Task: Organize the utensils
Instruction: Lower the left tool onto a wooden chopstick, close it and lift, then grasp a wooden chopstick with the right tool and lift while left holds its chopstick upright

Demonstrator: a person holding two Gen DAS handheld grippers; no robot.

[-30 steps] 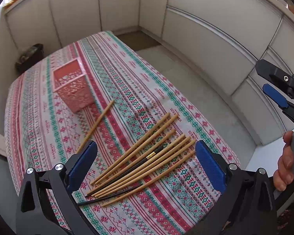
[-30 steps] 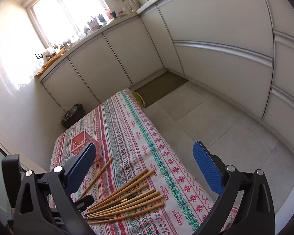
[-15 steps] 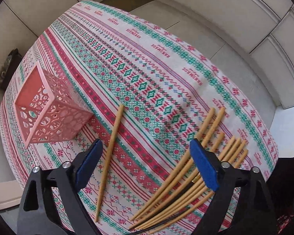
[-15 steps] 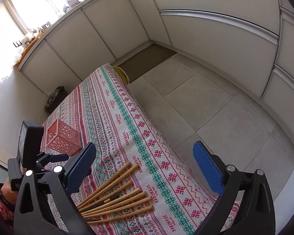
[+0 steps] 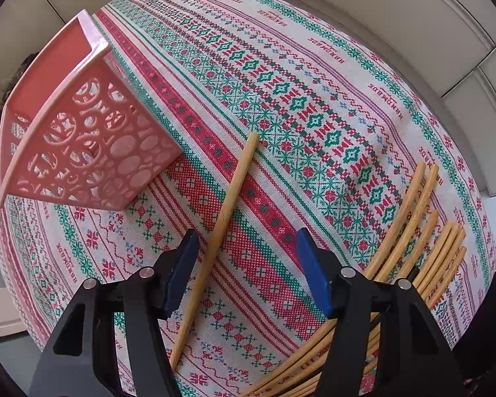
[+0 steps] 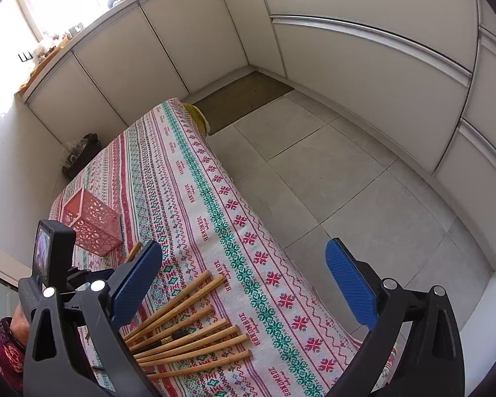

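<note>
Between closing left tongs [image 5: 246,264], lone chopstick [image 5: 229,205]; basket [image 5: 82,142] apart.

A small kitchen corner with pale cabinets and a bright window

Ahead of the right gripper, cream cabinet doors [image 6: 168,46] run along two walls and meet in a corner; those on its right side carry long horizontal silver handle rails [image 6: 373,34]. Up and to its left a window [image 6: 49,3] lets in strong daylight, washing out the clutter on the counter [image 6: 82,29] above the cabinets. Grey floor tiles [image 6: 330,178] spread out ahead of it, with a brown mat [image 6: 244,97] lying in the far corner. A dark bag [image 6: 82,154] sits on the floor against the left-hand cabinets
</note>
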